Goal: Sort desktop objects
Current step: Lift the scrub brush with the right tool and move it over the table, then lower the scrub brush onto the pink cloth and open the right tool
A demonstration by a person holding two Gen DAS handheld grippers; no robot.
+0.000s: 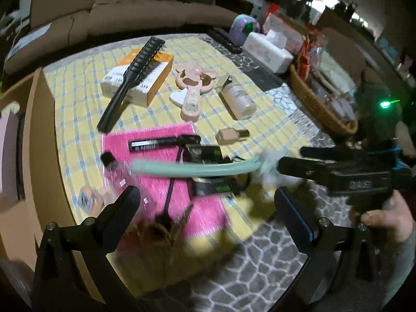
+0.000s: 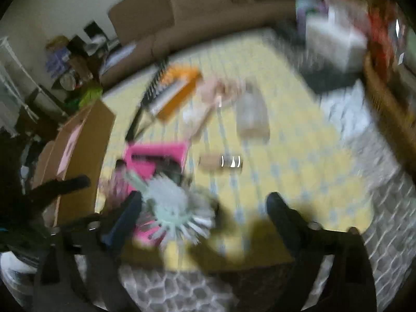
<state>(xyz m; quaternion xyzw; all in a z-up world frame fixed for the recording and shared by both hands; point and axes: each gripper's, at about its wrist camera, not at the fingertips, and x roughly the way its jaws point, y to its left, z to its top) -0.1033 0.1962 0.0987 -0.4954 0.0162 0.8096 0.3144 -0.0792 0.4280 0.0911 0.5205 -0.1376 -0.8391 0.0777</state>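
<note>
A mint-green brush with white bristles hangs blurred in the air over a pink mat; its bristle head sits by the left finger of my right gripper, whose jaws stand wide open. In the left wrist view the right gripper is at the brush's bristle end. My left gripper is open and empty, low over the mat's near edge. On the mat lie a black tube and a dark gadget with a cord.
On the yellow checked cloth lie a black comb on an orange-white box, a pink hand fan, a cream bottle and a small tan item. A cardboard box stands left, a wicker basket right.
</note>
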